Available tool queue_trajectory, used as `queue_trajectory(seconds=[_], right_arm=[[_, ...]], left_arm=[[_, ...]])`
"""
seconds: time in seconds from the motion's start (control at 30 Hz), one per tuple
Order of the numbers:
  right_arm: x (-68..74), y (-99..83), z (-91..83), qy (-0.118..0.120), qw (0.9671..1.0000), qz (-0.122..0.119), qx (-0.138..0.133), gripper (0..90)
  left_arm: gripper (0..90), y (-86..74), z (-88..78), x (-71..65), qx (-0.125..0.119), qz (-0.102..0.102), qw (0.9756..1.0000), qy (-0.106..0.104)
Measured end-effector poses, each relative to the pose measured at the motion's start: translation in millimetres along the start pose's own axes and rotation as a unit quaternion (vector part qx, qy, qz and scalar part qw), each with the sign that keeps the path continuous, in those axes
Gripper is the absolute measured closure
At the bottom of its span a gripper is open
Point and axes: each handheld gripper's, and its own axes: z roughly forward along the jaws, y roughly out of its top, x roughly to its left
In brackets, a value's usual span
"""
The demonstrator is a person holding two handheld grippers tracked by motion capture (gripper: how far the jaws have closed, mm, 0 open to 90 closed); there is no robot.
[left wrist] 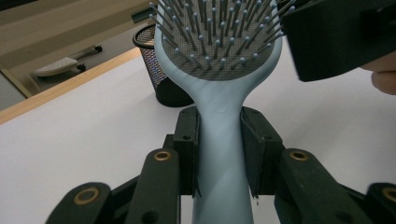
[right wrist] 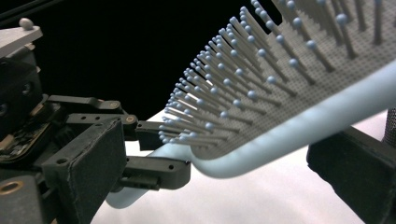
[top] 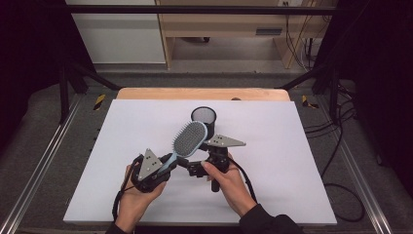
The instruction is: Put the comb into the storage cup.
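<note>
A light blue hairbrush (top: 190, 138) with a grey bristle pad hangs over the white table sheet (top: 292, 146), bristles up. My left gripper (top: 170, 162) is shut on its handle, and in the left gripper view both pads press the blue handle (left wrist: 219, 140) from either side. My right gripper (top: 193, 165) comes in from the right, under the brush head. In the right gripper view its jaws stand wide apart around the head's rim (right wrist: 289, 135), and the left pad (right wrist: 84, 163) is clear of it. The left gripper (right wrist: 154, 151) also appears there, gripping the handle.
A black mesh cup (top: 203, 117) stands upright on the sheet just behind the brush head, seen again as the mesh cup (left wrist: 161, 70). The sheet's wooden far edge (top: 202, 93) lies beyond it. Cables trail off the table's right side.
</note>
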Motion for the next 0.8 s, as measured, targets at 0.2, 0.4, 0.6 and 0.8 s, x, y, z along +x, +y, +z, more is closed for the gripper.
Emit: queue_trajectory(seconds=[0.2, 0.4, 0.6, 0.8], right_arm=[[-1.6, 3.6, 1.4, -0.002, 1.0000, 0.007, -0.003, 5.5], [-3.1, 10.6, 1.5, -0.009, 0.9996, 0.024, -0.012, 8.7], [-3.3, 17.9, 2.3, -0.014, 0.9995, 0.026, -0.010, 9.8], [-4.7, 21.4, 4.3, -0.009, 0.9990, 0.042, -0.011, 11.5]], left_arm=[[69.2, 0.2, 0.8, -2.8, -0.001, 0.004, 1.0000, -0.001], [69.2, 0.6, 0.2, -4.2, -0.005, 0.006, 1.0000, 0.000], [69.2, 0.8, -0.2, -4.6, -0.009, 0.009, 0.9999, 0.001], [69.2, 0.2, -0.2, -3.5, -0.015, 0.010, 0.9998, 0.006]])
